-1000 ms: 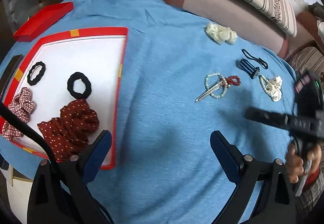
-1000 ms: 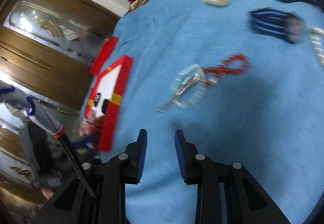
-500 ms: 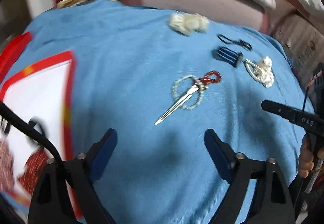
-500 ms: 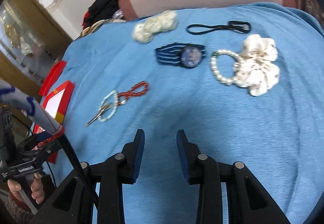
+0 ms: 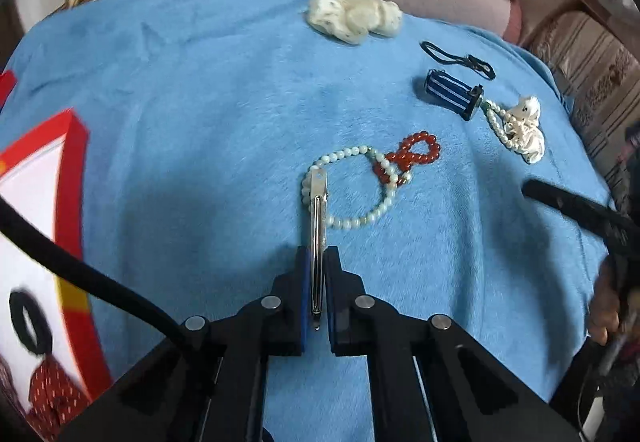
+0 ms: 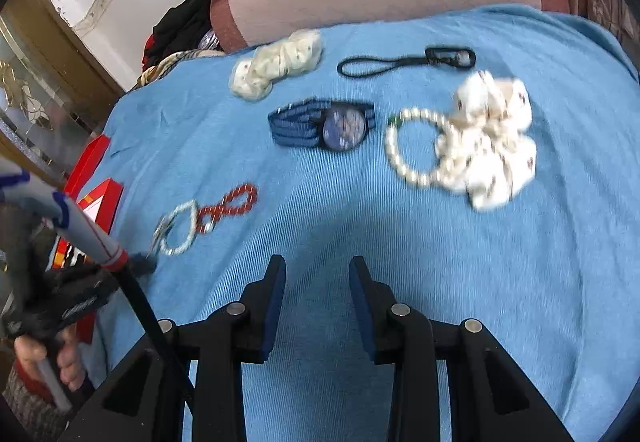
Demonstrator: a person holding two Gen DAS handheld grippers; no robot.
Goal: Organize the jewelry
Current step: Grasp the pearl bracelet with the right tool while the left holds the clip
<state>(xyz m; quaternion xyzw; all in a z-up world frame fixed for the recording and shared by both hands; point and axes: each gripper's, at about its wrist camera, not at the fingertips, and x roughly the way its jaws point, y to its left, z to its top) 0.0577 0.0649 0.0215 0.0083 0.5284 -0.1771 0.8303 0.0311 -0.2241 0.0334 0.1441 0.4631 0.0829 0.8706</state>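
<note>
Gripping the silver hair clip [image 5: 318,242] near its pointed end, your left gripper [image 5: 316,262] has both pads pressed against the clip's flat sides. The clip runs straight ahead of the fingertips, and its far end lies across the pale bead bracelet [image 5: 352,188], which rests on the blue cloth [image 5: 200,102] just beyond the tips. The red bead bracelet [image 5: 408,156] overlaps the pale one, ahead and to the right of this gripper. Farther ahead and right you find the striped-band watch [image 5: 452,92], a black cord loop [image 5: 456,58], and a white pearl bracelet [image 5: 498,124] touching a white scrunchie [image 5: 524,130]. A second cream scrunchie [image 5: 354,18] lies well ahead. The red-rimmed tray [image 5: 76,178] sits to the left. Your right gripper [image 6: 318,290] hangs over bare cloth with its jaws parted and nothing between them; the watch [image 6: 328,124] lies ahead of it, the pearl bracelet [image 6: 412,146] ahead to its right.
</note>
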